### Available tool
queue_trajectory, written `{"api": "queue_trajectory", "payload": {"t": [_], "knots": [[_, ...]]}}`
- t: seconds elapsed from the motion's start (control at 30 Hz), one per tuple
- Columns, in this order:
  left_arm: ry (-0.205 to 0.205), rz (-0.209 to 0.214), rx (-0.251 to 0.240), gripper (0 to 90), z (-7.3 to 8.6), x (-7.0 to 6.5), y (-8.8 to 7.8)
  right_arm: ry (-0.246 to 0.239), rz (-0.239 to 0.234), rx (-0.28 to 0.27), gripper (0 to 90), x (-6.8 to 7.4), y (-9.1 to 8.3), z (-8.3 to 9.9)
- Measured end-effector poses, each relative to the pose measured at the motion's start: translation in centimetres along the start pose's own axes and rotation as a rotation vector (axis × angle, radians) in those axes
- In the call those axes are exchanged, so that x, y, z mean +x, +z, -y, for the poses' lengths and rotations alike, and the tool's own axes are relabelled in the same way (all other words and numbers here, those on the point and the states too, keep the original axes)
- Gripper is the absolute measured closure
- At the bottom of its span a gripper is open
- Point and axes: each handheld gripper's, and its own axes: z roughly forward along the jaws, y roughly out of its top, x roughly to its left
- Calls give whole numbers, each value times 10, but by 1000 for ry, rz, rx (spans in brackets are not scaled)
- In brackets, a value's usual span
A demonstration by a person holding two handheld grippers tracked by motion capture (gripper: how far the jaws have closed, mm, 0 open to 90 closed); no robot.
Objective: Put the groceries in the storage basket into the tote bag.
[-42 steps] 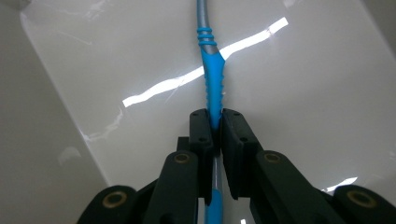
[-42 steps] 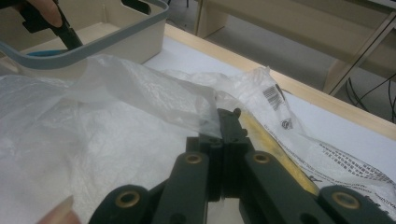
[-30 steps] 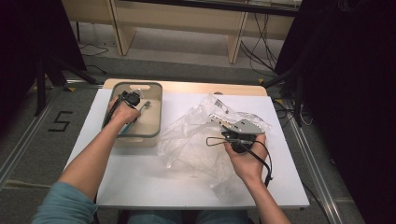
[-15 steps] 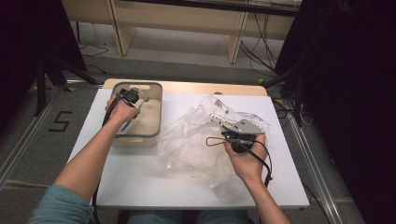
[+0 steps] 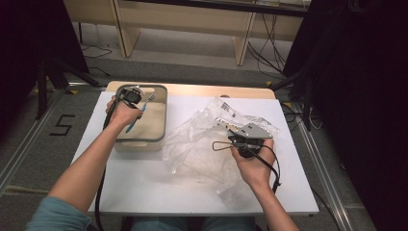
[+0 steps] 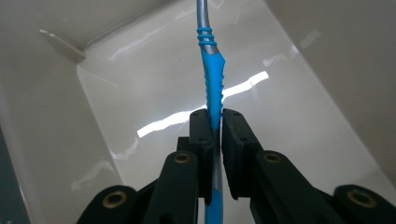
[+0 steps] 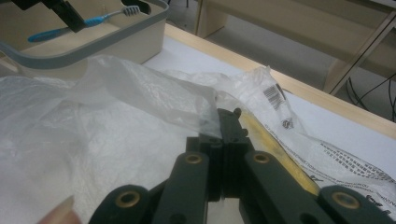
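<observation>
table (image 5: pixel 144 183): white | floor (image 5: pixel 62 126): marked "5" | cables (image 5: pixel 262 53): behind

The toothbrush (image 6: pixel 212 88) has a blue rubbery ribbed grip on a smooth silvery plastic handle. The bin (image 5: pixel 159 122) is glossy cream plastic with a matt grey rim. The bag (image 7: pixel 116 121) is thin, crinkled clear plastic film. The bench (image 5: pixel 144 183) has a matt white top with a pale wood edge.

The left gripper (image 6: pixel 215 122) has its two black jaws closed on the blue handle of a toothbrush (image 6: pixel 212 88), which runs straight up between them. Above the blue grip the handle turns silver-grey. Behind it lies the glossy cream floor of a bin (image 6: pixel 140 93), with its walls rising on both sides.
</observation>
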Motion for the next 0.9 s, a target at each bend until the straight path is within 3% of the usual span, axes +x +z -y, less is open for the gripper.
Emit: {"api": "queue_trajectory", "payload": {"t": [0.57, 0.9], "knots": [[13, 44, -90, 826, 0, -11, -25, -3, -2, 2, 900, 1, 0, 0], [56, 73, -144, 826, 2, -23, -44, -1, -1, 3, 900, 1, 0, 0]]}}
